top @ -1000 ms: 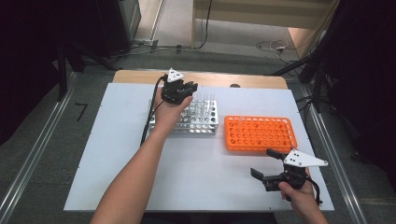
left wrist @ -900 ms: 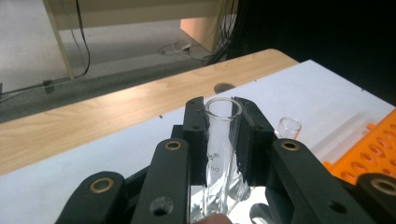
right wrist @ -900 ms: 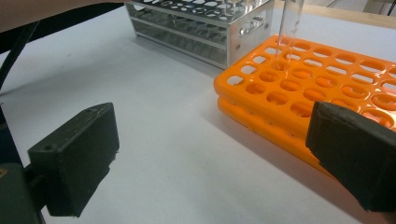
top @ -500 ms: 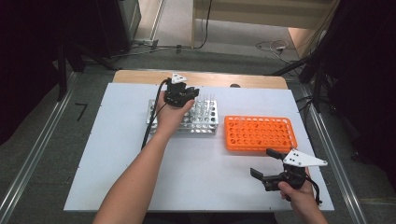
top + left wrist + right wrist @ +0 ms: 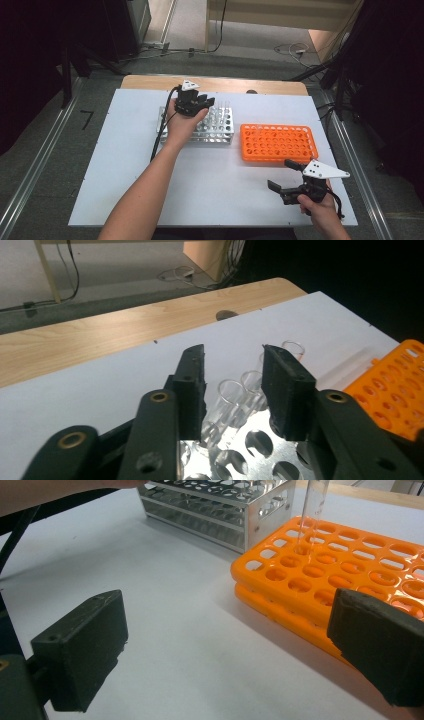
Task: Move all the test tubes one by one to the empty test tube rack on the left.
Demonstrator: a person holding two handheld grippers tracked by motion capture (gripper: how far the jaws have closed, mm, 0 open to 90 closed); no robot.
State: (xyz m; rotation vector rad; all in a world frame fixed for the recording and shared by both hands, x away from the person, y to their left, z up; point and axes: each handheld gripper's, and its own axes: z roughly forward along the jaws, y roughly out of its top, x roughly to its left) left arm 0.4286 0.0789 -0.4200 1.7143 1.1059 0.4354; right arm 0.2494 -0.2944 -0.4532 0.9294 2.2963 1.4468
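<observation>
left hand-held gripper (image 5: pixel 202 102) | jaws apart | above metal rack (image 5: pixel 220 131) tubes (image 5: pixel 231 392)

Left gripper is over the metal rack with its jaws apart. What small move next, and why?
Probably lower the left gripper a little so its open jaws straddle one clear glass test tube standing in the shiny metal rack, then close. The tubes sit just below and beyond the jaw tips, none is gripped, and the right gripper hangs open near the orange plastic rack.

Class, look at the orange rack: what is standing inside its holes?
The orange rack holds one clear tube in a hole near its metal-rack end; other visible holes look empty. The right gripper's jaw covers one corner.
</observation>
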